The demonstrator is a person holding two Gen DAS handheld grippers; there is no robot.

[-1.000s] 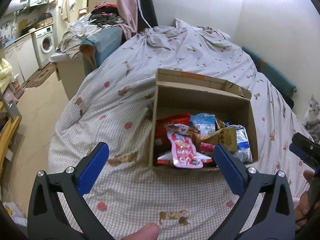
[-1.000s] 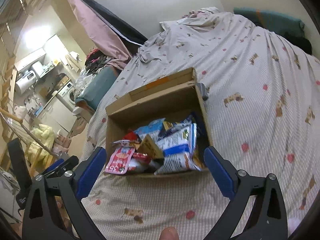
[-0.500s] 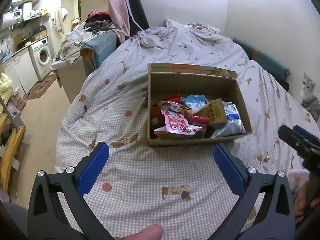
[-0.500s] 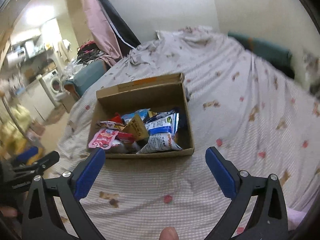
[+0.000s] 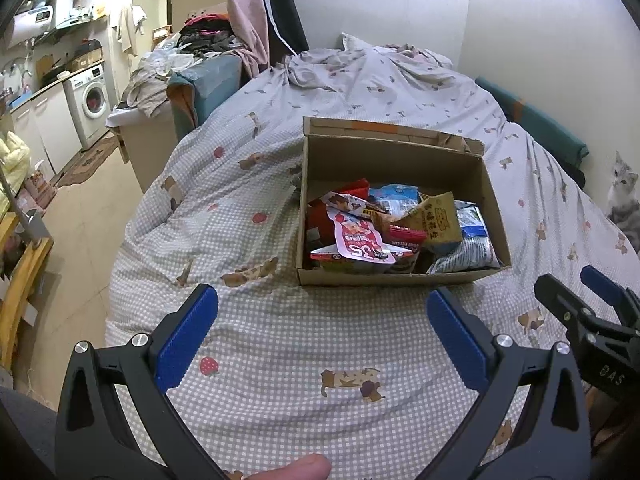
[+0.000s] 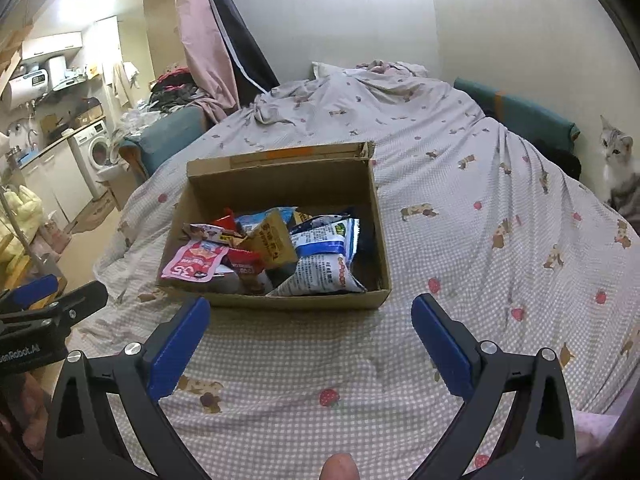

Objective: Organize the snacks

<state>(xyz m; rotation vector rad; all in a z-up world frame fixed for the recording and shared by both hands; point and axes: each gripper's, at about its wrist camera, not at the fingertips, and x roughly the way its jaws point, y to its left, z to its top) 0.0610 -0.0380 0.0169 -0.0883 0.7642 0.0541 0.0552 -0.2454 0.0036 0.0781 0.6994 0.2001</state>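
Snacks, crinkly light foil packets (image 5: 360, 242), fill the brown cardboard box (image 5: 400, 278) on the bed at 12 o'clock; pinch the pink pouch's flat edge. Your left tool (image 5: 322, 334) and right tool (image 6: 310, 334) gape empty.

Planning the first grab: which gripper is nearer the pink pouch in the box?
Left gripper, short of the box and roughly in line with the pink pouch. Right gripper sits farther right.

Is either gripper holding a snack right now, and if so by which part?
Nothing is held. The left gripper and right gripper are both open and empty, short of the cardboard box; the snacks lie inside it.
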